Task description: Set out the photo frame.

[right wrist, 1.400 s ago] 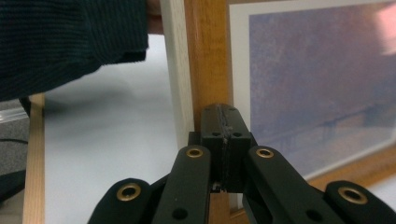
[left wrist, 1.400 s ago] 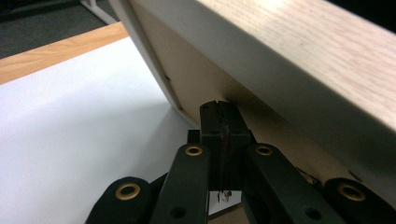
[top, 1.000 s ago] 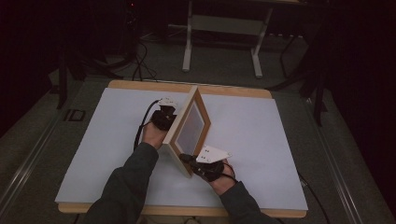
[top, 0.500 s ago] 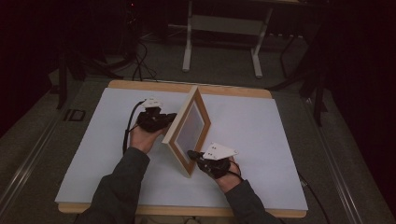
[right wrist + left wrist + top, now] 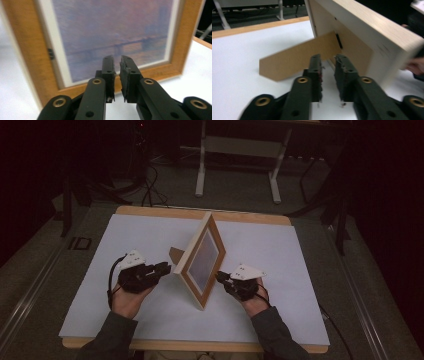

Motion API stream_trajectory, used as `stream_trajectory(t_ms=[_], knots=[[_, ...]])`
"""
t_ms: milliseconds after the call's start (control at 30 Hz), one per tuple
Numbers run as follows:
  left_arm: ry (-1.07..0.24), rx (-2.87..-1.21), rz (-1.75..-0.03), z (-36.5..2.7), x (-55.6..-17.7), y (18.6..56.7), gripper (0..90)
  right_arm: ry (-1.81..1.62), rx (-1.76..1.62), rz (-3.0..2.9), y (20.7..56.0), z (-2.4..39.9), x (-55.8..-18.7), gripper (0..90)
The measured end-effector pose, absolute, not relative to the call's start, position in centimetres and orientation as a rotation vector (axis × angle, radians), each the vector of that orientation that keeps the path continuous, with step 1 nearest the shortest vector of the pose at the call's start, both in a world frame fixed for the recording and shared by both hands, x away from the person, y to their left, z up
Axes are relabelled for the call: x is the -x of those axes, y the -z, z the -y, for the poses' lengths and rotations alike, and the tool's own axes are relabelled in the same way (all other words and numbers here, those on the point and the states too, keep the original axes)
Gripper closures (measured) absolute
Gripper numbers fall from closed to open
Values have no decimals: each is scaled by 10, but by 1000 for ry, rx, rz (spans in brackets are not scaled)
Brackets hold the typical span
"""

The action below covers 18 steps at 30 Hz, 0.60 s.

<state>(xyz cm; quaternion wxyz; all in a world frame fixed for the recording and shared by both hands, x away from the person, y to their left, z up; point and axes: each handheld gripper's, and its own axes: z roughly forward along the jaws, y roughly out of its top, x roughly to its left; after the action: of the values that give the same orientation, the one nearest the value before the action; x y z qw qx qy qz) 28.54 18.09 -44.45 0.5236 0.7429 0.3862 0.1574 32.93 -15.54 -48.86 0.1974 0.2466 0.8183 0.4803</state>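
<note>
A wooden picture frame point(image 5: 202, 262) stands upright on the white table top point(image 5: 280, 255), propped by its cardboard back stand point(image 5: 176, 255). My left gripper point(image 5: 166, 266) is just left of it and points at the back; in the left gripper view its jaws point(image 5: 328, 58) have just been opening, with nothing between them, close to the stand point(image 5: 294, 58). My right gripper point(image 5: 219, 277) is to the right, facing the picture; its jaws point(image 5: 116, 60) have just been opening to a narrow empty gap before the frame's lower rail point(image 5: 160, 72).
The table's wooden far edge point(image 5: 150, 211) lies behind the frame. White metal legs point(image 5: 202, 170) and cables point(image 5: 145, 190) stand on the dark floor beyond. The other hand point(image 5: 415, 67) appears past the frame in the left gripper view.
Both grippers have let go of the frame. The left one has drawn back to the left and toward the person, the right one a little to the right. The frame stands alone.
</note>
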Motion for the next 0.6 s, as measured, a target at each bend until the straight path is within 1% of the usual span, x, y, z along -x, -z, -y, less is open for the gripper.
stream_trajectory(t_ms=[133, 267, 433, 600], knots=[[-362, -1791, -915, -181, -264, 449, 642, -1321, -732, -2282, 490, 161, -339, 756], [-357, -1802, -887, -172, -249, 448, 572, -1295, -775, -2268, 491, 166, -353, 708], [-339, -1810, -850, -154, -238, 448, 522, -1276, -817, -2257, 490, 167, -369, 670], [-334, -1824, -860, -133, -240, 452, 464, -1272, -847, -2245, 490, 166, -377, 644]])
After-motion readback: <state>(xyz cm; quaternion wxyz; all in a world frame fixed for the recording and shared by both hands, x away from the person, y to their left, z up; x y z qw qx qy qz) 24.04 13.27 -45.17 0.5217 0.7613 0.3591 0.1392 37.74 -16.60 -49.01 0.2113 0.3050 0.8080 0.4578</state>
